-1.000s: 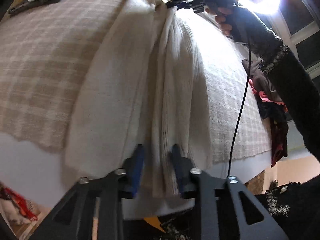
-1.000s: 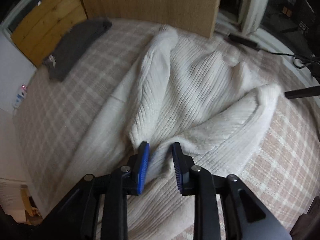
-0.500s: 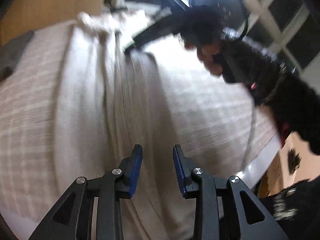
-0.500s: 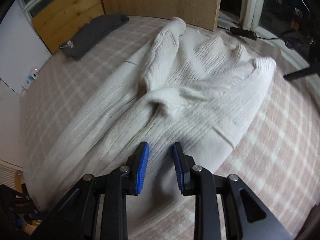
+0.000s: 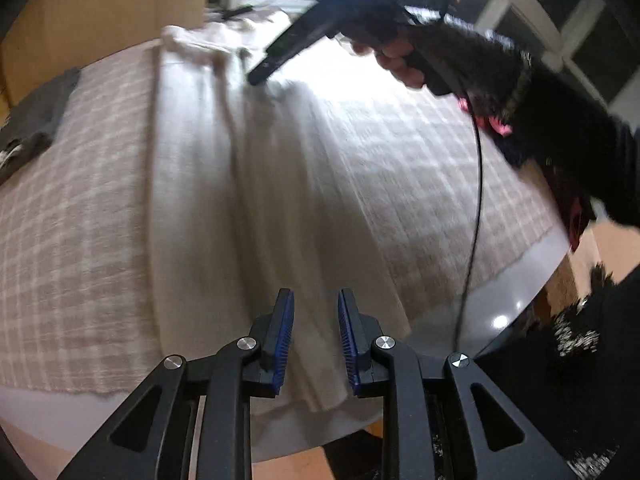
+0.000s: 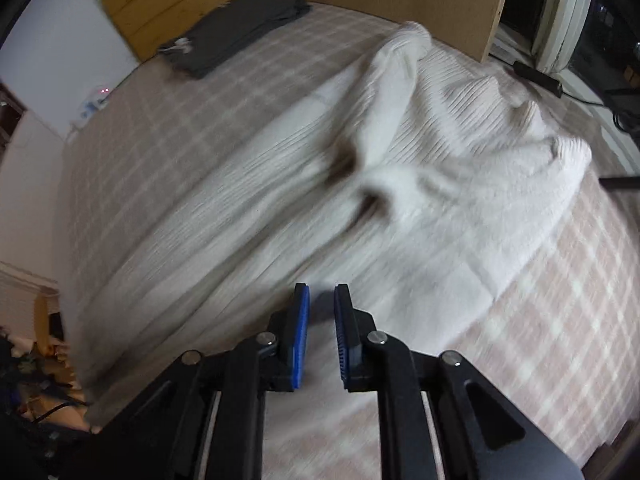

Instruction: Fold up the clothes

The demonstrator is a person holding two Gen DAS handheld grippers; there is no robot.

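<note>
Item: white ribbed sweater (image 6: pixel 400 184), lengthwise on the bed (image 6: pixel 560 320), its long axis running from my left hand-held gripper (image 5: pixel 314 336) at the hem to my right hand-held gripper (image 6: pixel 321 332) above the sleeves; both parted, empty.

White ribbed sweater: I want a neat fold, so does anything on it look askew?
Yes. The white ribbed knit sweater lies bunched on the beige checked bedspread: one sleeve is flopped across the body with a rumpled hump mid-chest.
</note>
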